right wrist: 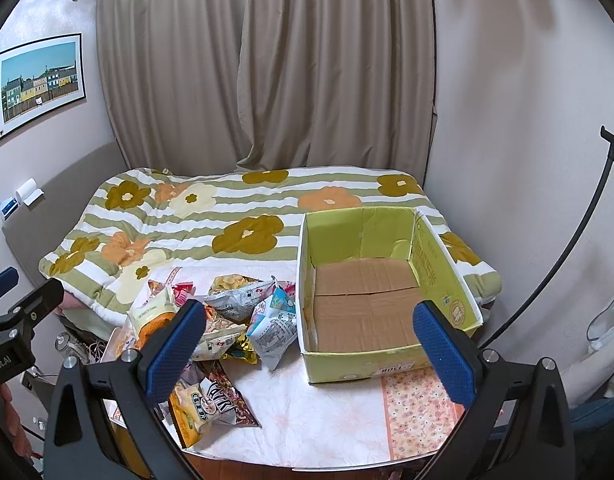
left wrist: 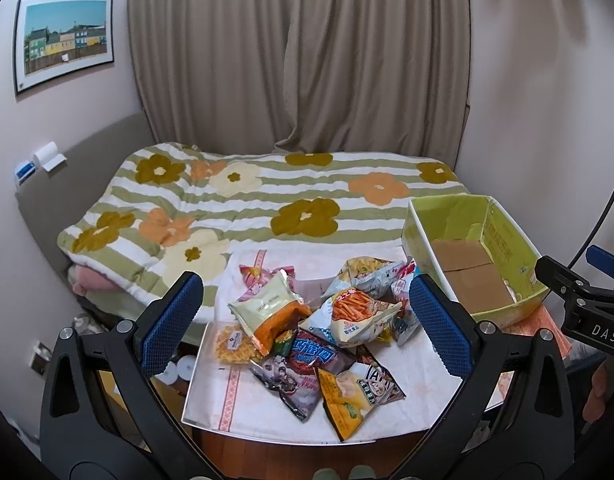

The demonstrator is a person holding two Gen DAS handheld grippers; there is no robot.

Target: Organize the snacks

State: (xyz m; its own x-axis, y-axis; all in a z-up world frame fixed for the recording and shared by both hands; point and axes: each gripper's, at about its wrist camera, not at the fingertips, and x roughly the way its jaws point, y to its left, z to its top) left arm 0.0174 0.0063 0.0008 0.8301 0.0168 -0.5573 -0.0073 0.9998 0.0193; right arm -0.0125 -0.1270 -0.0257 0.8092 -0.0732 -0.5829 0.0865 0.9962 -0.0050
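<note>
A pile of snack bags (left wrist: 315, 328) lies on the white tablecloth (left wrist: 407, 408); it also shows at the left in the right wrist view (right wrist: 227, 320). An open green cardboard box (right wrist: 371, 280) stands empty to the pile's right, and shows in the left wrist view (left wrist: 475, 256). My left gripper (left wrist: 303, 320) is open and empty, held above the pile. My right gripper (right wrist: 307, 340) is open and empty, held above the table in front of the box.
A bed with a flowered striped quilt (left wrist: 267, 200) lies behind the table. Beige curtains (right wrist: 267, 60) hang at the back. A black lamp stand (right wrist: 579, 240) rises at the right. The table's front edge (right wrist: 307, 464) is close below.
</note>
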